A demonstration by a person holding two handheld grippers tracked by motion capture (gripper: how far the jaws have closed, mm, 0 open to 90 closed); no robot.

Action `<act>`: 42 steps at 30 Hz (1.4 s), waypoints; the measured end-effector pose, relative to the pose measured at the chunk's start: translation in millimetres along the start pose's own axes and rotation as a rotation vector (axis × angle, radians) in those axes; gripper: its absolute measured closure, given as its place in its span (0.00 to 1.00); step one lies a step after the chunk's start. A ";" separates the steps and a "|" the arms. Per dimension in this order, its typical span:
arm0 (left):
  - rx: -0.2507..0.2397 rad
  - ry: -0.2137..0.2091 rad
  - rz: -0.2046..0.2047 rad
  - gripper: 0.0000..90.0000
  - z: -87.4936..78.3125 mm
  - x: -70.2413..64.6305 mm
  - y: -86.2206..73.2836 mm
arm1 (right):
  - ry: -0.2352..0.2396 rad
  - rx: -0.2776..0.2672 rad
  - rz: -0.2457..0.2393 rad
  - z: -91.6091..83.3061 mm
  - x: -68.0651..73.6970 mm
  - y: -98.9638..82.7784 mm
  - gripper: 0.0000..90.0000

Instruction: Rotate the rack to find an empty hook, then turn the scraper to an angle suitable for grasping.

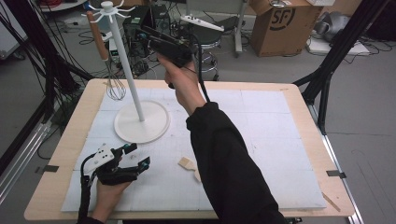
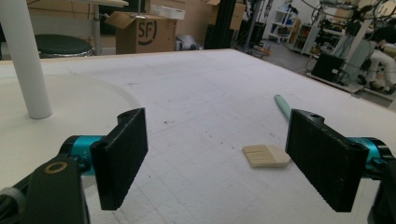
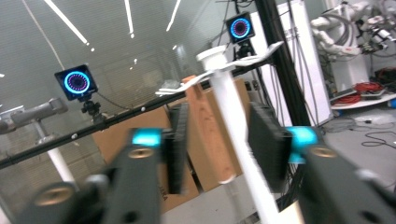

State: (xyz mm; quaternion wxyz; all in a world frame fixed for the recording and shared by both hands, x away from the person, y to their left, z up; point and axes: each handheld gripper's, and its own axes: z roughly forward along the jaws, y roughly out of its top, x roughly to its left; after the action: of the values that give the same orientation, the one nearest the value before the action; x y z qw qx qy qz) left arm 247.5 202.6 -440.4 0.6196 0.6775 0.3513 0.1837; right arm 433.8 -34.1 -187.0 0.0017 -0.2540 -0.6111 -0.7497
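Note:
A white hook stand [image 1: 127, 70] rises from its round base [image 1: 154, 128] at the back left of the foam mat. A whisk [image 1: 98, 39] with a wooden handle hangs from one of its top hooks, wire head down. My right gripper [image 1: 145, 31] is held high beside the stand's top, jaws apart. In the right gripper view the whisk handle [image 3: 208, 130] and the stand's pole [image 3: 233, 121] show in the gap of my right gripper [image 3: 224, 144], with no pad pressing on them. My left gripper [image 1: 138, 155] rests open at the front left. A brush [image 2: 265, 156] with a teal handle lies just beyond it.
The brush [image 1: 187, 163] lies on the mat, partly under the right sleeve. The wooden table's edge [image 1: 299, 88] borders the white mat. Behind the table stand a stool [image 1: 210, 39] and a cardboard box [image 1: 280, 23]. Black frame legs [image 1: 327, 70] stand at the right.

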 end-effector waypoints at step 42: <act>-0.014 -0.010 -0.010 0.24 6.0 0.5 5.4 | -0.124 -0.003 -0.019 -113.4 -17.6 -20.9 0.36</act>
State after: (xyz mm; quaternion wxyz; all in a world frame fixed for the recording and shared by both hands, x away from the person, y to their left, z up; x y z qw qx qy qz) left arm 253.3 198.8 -436.3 0.6270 0.6721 0.3503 0.1798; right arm 399.7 -138.3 -227.0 -0.0438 -0.2942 -0.6113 -0.7334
